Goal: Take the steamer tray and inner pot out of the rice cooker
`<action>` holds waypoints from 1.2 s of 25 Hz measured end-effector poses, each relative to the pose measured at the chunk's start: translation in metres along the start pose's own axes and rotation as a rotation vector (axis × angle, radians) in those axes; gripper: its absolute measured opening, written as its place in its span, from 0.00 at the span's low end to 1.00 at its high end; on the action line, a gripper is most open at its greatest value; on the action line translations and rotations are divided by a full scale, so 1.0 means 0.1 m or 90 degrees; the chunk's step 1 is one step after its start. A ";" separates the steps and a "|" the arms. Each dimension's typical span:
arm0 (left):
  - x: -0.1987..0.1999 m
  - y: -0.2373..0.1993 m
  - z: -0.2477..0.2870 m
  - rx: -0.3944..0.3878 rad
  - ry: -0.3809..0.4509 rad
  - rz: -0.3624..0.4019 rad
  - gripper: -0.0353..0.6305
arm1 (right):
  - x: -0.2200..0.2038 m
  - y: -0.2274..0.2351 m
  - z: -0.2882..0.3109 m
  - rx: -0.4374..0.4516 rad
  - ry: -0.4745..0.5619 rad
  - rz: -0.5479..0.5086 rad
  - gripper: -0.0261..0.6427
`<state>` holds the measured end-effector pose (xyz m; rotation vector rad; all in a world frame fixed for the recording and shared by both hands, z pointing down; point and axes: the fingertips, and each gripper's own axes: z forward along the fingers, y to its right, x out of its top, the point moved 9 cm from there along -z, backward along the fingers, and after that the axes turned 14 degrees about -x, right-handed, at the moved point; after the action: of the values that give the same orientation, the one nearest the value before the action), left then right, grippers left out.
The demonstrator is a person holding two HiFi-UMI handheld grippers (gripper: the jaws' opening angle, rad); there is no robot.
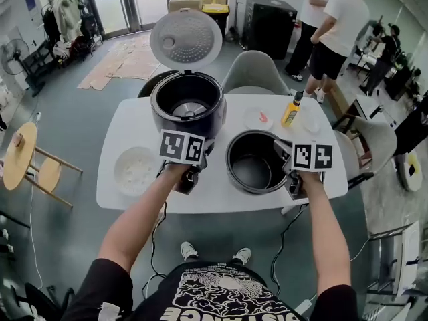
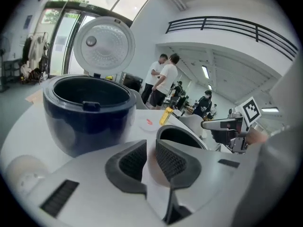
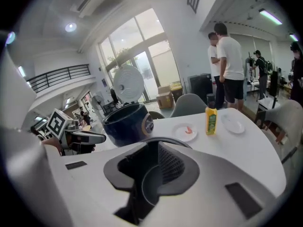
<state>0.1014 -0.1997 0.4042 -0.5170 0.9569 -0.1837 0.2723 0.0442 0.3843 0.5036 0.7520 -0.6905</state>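
Closest in are the person's two hands, the left hand [image 1: 175, 172] and the right hand [image 1: 306, 178]. Each carries a gripper above the near edge of the white table [image 1: 134, 129].

The left gripper [image 2: 150, 161] has its jaws a narrow slit apart, and only bare tabletop shows between them. The right gripper [image 3: 152, 169] is likewise slightly parted and holds nothing. The rim of the inner pot [image 1: 253, 171] curves just beyond its jaws. The grippers flank the pot on either side without gripping it, which suggests a two-sided carry by the rim that has ended in a set-down.

The pot stands upright and empty near the near edge, right of centre. A round white dish that appears to be the steamer tray [image 1: 136, 170] lies by the near left corner, well apart from the pot.

The rice cooker [image 1: 167, 116] sits toward the far edge with its lid [image 1: 186, 39] tipped up. Its well is bare down to the metal plate, so both items look to be out already.

Toward the far right corner are a yellow bottle [image 1: 291, 110] and a small plate [image 1: 258, 118]. A grey chair [image 1: 254, 72] faces the far edge. Beyond it are a grey floor, flattened cardboard [image 1: 120, 62] near glass doors, and people standing [image 1: 334, 32] at the far right.
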 end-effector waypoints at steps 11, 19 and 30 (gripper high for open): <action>0.23 -0.06 -1.07 0.137 0.128 0.067 0.12 | 0.57 -1.26 0.02 0.092 0.115 -0.138 0.14; 0.32 -0.01 -1.74 0.232 0.212 0.132 0.09 | 0.86 -1.79 -0.09 0.150 0.201 -0.146 0.11; 0.29 0.19 -2.16 0.305 0.272 0.213 0.07 | 0.90 -1.94 -0.39 0.109 0.318 -0.189 0.06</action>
<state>-0.0605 -0.2677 0.2732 0.1360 1.3490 -0.2173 0.1635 -0.0955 0.2585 0.7423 1.2602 -0.9247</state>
